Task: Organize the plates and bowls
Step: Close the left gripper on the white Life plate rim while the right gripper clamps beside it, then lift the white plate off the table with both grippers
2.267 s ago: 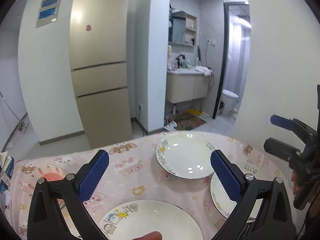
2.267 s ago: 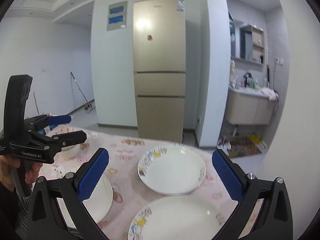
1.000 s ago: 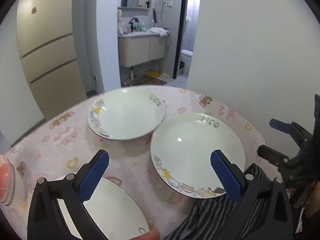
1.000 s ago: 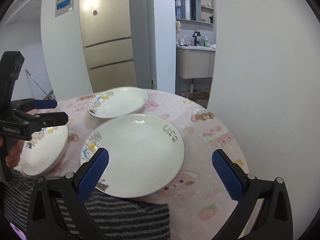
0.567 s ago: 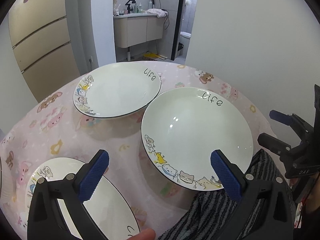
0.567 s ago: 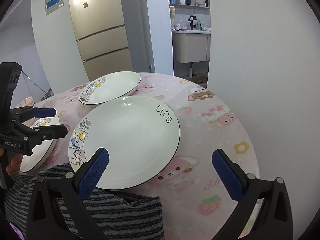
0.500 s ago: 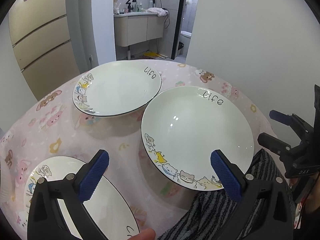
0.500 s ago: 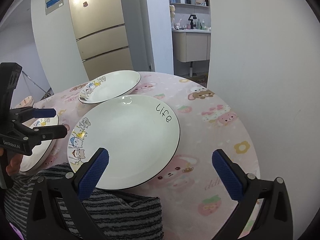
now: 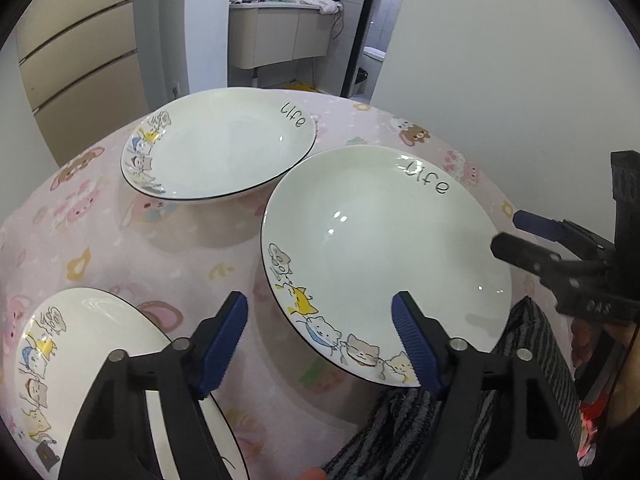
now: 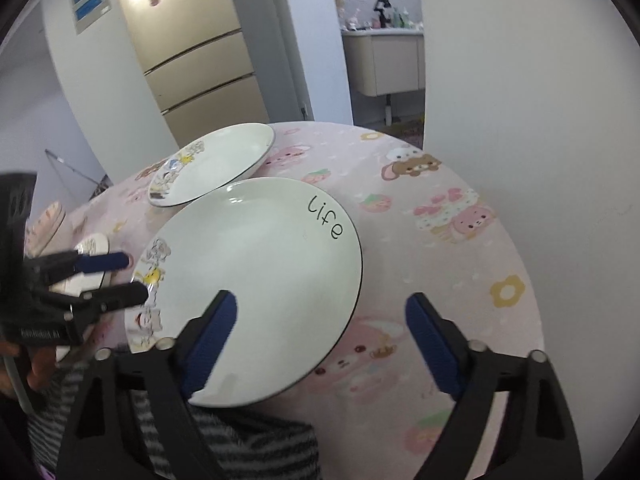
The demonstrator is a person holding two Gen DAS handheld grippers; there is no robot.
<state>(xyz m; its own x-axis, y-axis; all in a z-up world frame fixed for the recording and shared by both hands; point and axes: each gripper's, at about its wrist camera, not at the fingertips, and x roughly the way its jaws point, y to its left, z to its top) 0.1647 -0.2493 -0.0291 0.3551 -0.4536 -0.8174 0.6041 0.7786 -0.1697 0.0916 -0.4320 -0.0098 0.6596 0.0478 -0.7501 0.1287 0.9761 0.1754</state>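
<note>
Three white plates with cartoon cats and the word "life" lie on a round table with a pink cloth (image 9: 168, 240). The near plate (image 9: 384, 256) lies at the table's front edge; it also shows in the right wrist view (image 10: 256, 280). The far plate (image 9: 220, 144) lies behind it, its rim touching or just overlapping the near plate's. The left plate (image 9: 92, 360) lies under my left gripper's left finger. My left gripper (image 9: 320, 344) is open over the near plate's front left rim. My right gripper (image 10: 320, 336) is open over the near plate's right rim. Both are empty.
A small pink-and-white bowl (image 10: 48, 224) sits at the table's left edge. A white wall (image 9: 520, 80) stands close to the table on the right. A fridge (image 10: 192, 56) and a bathroom doorway are behind. A striped sleeve (image 10: 224, 440) lies at the front edge.
Both grippers have dropped lower and closer to the near plate. Both pairs of jaws have narrowed but stay open. The view has tilted down from the room to the table.
</note>
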